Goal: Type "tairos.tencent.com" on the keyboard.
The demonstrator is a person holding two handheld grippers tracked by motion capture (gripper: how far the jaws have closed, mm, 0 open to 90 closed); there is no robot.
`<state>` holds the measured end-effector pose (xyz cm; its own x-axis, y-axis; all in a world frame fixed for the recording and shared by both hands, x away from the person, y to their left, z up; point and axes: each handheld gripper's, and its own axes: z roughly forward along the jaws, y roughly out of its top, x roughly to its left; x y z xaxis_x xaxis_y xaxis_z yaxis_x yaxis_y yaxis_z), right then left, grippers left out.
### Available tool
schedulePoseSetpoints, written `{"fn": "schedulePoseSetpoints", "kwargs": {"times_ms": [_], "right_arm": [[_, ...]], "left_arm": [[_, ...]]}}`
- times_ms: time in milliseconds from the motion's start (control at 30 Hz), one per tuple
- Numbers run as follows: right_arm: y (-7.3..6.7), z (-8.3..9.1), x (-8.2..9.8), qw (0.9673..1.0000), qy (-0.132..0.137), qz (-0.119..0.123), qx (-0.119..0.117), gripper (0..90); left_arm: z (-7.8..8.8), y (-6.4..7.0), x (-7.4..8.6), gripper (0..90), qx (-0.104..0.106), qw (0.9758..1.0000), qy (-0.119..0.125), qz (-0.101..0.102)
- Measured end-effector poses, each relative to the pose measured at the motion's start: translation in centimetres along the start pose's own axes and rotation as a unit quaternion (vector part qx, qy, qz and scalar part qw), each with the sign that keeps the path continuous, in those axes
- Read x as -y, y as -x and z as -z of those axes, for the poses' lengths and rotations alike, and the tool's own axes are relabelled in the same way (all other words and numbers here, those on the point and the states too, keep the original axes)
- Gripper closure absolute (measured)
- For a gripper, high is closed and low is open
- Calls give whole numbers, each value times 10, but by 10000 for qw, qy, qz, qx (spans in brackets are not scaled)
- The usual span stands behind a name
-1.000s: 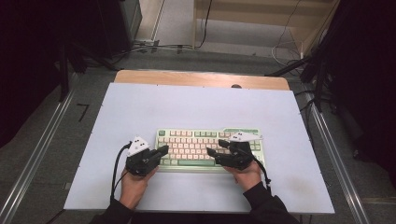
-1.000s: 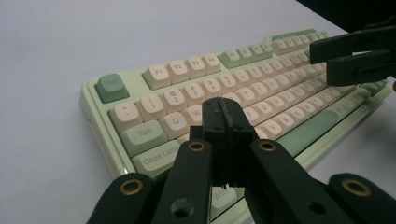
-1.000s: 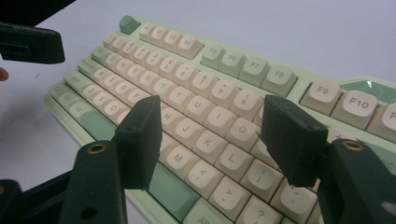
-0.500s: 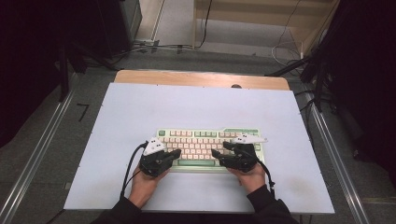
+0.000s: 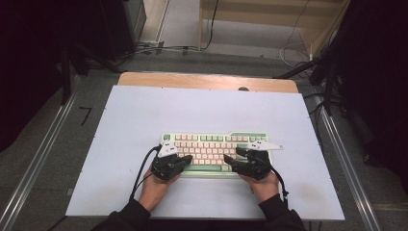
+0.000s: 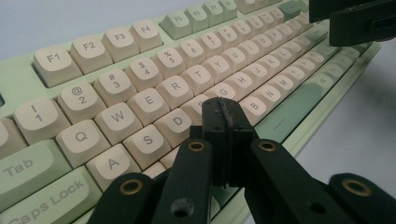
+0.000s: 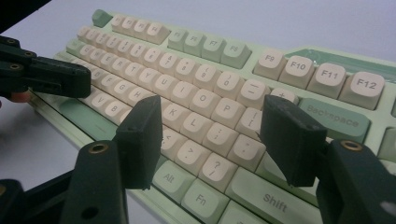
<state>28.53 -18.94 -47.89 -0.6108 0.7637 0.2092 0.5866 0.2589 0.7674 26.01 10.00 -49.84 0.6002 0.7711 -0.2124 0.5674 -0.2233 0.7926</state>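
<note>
Overhead, keyboard point(image 5: 216, 151) sits near the table's point(image 5: 144, 110) front edge; left gripper point(image 6: 223, 135) view: jaws together, empty, above the D-F keys; right gripper point(image 7: 212, 140) view: jaws apart over the punctuation keys; likely rigid, liftable at its ends.

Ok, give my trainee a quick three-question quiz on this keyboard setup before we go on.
1. True or false: the left gripper is shut.
2. Which key row do the right gripper's open jaws hover nearest on the keyboard? A) function keys B) the K, L row C) number row
3. What colour is the Backspace key?

Key: 1. True, its jaws are pressed together over the keys near D and F. 2. B. 3. Green.
</note>
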Motion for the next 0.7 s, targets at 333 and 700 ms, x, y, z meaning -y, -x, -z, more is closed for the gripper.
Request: {"fn": "schedulePoseSetpoints", "kwargs": {"times_ms": [333,700], "right_arm": [[1,3,2,10000,14,-37,31,377],[1,2,2,10000,18,-30,26,377]], "left_arm": [[2,-1,-2,900,79,9999,85,94],[11,-1,-10,489,125,9993,355,63]]}}
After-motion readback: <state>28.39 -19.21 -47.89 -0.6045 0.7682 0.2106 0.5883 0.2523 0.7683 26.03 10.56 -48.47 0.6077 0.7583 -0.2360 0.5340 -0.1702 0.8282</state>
